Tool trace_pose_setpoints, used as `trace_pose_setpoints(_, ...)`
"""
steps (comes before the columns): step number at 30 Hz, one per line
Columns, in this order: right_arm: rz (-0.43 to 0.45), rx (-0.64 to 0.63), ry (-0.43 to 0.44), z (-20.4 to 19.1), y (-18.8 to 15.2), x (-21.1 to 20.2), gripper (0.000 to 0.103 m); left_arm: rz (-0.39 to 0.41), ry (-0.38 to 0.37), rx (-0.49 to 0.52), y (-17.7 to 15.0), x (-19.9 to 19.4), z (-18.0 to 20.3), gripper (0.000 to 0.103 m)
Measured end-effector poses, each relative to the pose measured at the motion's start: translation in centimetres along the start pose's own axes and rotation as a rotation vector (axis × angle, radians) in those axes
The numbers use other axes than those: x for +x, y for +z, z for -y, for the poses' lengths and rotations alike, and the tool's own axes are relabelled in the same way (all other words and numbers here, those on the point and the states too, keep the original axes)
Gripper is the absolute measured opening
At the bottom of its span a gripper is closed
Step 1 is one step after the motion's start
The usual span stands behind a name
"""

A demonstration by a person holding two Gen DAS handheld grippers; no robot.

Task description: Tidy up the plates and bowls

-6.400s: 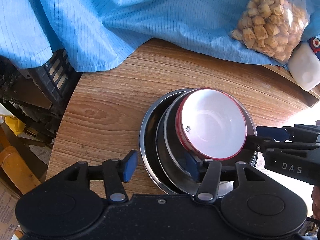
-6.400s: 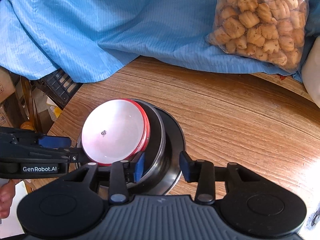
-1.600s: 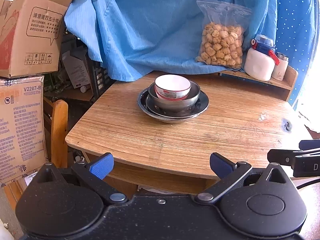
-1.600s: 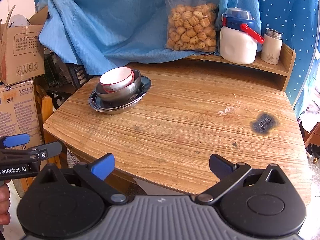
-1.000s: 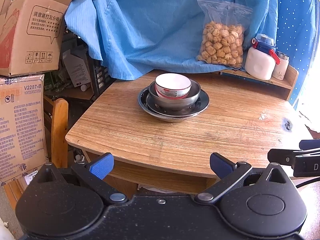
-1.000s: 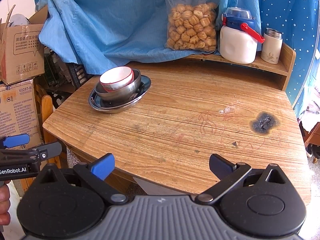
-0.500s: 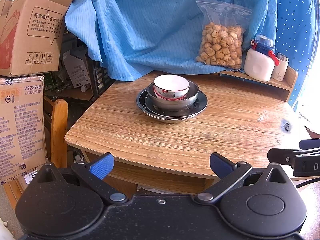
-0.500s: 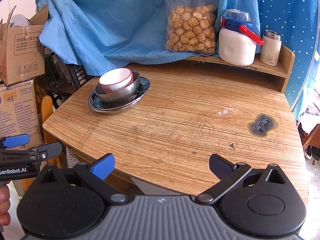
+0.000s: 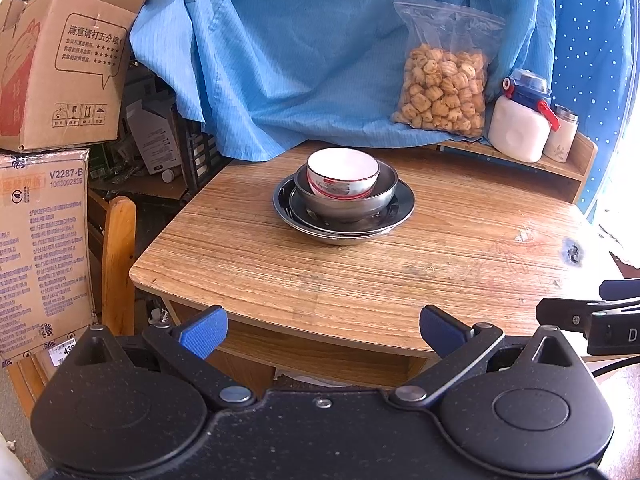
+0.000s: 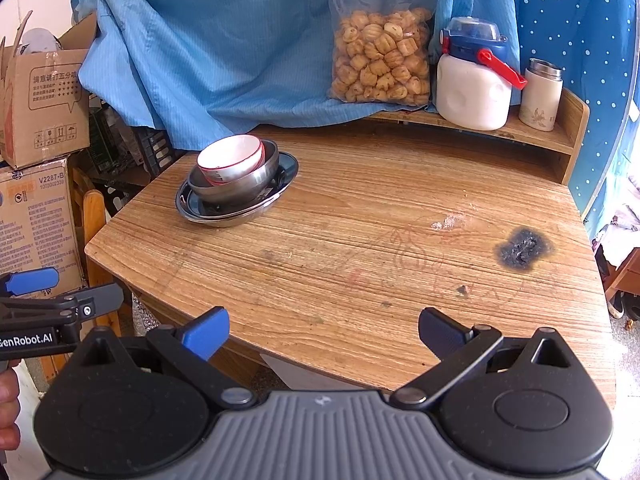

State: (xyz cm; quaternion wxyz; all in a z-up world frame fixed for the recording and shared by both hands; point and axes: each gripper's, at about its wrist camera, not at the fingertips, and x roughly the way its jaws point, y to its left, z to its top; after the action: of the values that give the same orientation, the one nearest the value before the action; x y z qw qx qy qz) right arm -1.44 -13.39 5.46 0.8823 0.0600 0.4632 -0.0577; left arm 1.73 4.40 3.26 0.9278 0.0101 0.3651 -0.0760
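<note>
A white bowl with a red rim (image 9: pixel 343 177) (image 10: pixel 231 159) sits tilted inside a steel bowl (image 9: pixel 348 200) (image 10: pixel 240 186), which rests in stacked steel plates (image 9: pixel 402 206) (image 10: pixel 286 184) at the far left of the wooden table (image 9: pixel 360 280) (image 10: pixel 380 232). My left gripper (image 9: pixel 322 330) hangs open off the table's near edge, nothing between its blue pads. My right gripper (image 10: pixel 322 330) is open too, held back over the near edge and well apart from the stack.
A bag of snacks (image 10: pixel 380 36), a white jug with a blue lid (image 10: pixel 474 80) and a small flask (image 10: pixel 542 94) stand on the back shelf. Blue cloth (image 9: pixel 280 40) drapes behind. Cardboard boxes (image 9: pixel 60 80) and a wooden chair (image 9: pixel 116 264) stand left of the table.
Both grippers have let go of the red-rimmed bowl and pulled far back from the stack since the earliest frames. Over the last second they barely drift.
</note>
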Motion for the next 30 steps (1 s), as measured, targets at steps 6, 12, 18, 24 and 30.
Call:
trace_pose_setpoints(6, 0.000, 0.003, -0.002, 0.17, -0.01, -0.02, 0.103, -0.001, 0.000, 0.002, -0.01, 0.01, 0.06, 0.102)
trace_pose_setpoints(12, 0.000, 0.004, -0.001, 0.14, 0.04, -0.03, 0.103, -0.002, 0.000, 0.001, -0.01, 0.02, 0.09, 0.102)
trace_pose_setpoints(18, -0.001, 0.004, -0.001, 0.10, 0.11, -0.05, 0.103, -0.005, 0.002, 0.000, -0.08, 0.04, 0.12, 0.102)
trace_pose_setpoints(24, -0.005, 0.001, -0.001, 0.09, 0.00, 0.01, 0.103, -0.008, 0.003, -0.005, -0.19, 0.04, -0.04, 0.102)
trace_pose_setpoints(30, -0.008, 0.000, -0.002, 0.09, 0.05, 0.05, 0.103, -0.008, 0.003, -0.005, -0.16, 0.06, 0.03, 0.102)
